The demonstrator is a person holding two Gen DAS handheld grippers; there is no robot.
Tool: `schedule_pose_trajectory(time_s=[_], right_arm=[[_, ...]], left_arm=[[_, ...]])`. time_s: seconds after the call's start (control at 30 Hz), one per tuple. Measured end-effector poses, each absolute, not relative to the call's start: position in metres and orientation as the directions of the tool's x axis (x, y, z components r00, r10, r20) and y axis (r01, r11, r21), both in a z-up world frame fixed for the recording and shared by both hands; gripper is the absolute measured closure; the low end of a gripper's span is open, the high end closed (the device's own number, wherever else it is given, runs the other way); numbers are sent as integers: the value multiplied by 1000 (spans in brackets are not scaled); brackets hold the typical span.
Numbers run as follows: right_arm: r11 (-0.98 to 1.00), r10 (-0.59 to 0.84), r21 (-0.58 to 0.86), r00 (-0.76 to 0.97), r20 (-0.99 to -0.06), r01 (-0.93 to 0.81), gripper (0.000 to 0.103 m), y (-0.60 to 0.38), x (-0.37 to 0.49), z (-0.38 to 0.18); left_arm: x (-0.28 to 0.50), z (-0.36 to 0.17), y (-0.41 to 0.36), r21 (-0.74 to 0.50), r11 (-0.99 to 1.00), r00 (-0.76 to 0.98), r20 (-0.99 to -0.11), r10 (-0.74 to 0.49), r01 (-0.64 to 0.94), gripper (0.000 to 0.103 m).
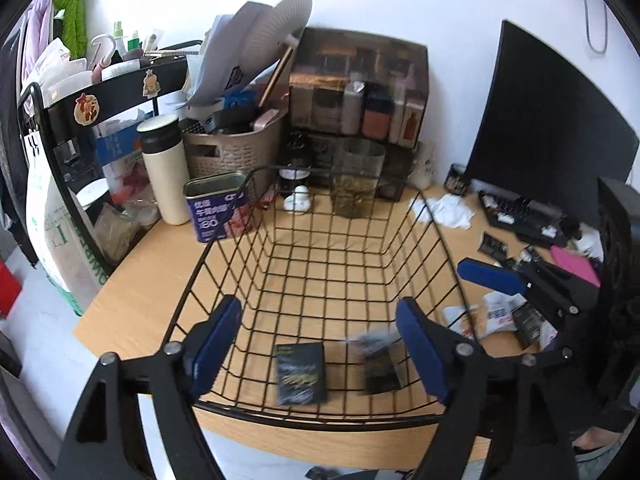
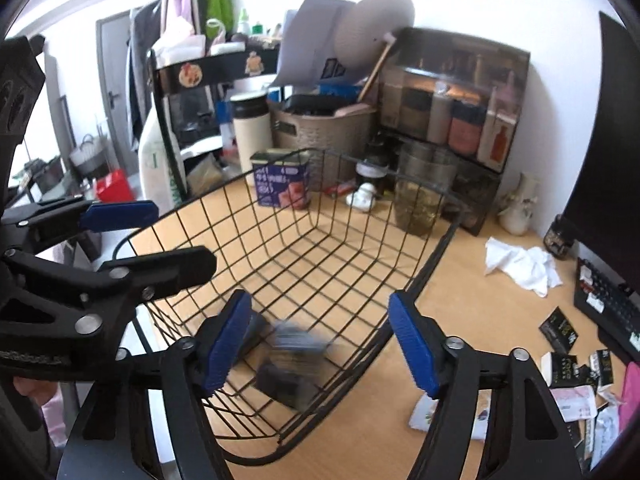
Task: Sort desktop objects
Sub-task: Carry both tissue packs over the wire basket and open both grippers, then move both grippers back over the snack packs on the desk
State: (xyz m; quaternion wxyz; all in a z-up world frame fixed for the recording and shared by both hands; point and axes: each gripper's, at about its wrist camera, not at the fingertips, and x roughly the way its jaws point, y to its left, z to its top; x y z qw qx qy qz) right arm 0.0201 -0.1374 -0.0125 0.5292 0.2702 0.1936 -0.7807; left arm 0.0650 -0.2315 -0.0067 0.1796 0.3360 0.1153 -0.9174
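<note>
Both our grippers, left gripper (image 1: pixel 320 350) and right gripper (image 2: pixel 320 344), hang wide and empty over the wire basket (image 1: pixel 224 236). Dark packets (image 1: pixel 301 374) lie inside; more sachets (image 2: pixel 558 330) sit right. Light, crinkly, slippery; we'd pinch the edges.

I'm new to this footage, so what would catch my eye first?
The black wire basket fills the middle of the wooden desk, with two dark packets lying at its near end. Both sets of blue-padded tongs, left and right, hang open above it. To the right, a crumpled white tissue and scattered packets await sorting.
</note>
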Motion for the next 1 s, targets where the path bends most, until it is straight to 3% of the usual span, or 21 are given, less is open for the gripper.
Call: schedule_pose_trajectory(time_s=[0.17, 0.37, 0.5, 0.73, 0.87, 1.0], right_arm=[[-398, -730, -15, -327, -600, 917, 32, -106, 13, 3], [-494, -709, -17, -414, -571, 869, 32, -26, -11, 22], [-600, -646, -15, -496, -580, 800, 32, 45, -29, 17], [-730, -481, -37, -552, -681, 682, 31, 132, -46, -24], [-757, -389, -82, -548, -741, 648, 31, 151, -51, -57], [-757, -310, -118, -511, -802, 643, 31, 160, -53, -94]], left_arm=[[67, 5, -213, -99, -924, -744, -627, -231, 370, 21], [59, 13, -150, -94, -974, -782, -613, -107, 207, 21], [44, 3, -87, -76, -996, -761, -649, 15, 46, 21], [5, -49, -13, -45, -993, -647, -756, 103, -106, 21], [-10, -89, 3, -5, -996, -561, -826, 55, -90, 21], [-17, -109, 4, -10, -995, -542, -838, 59, -94, 21]])
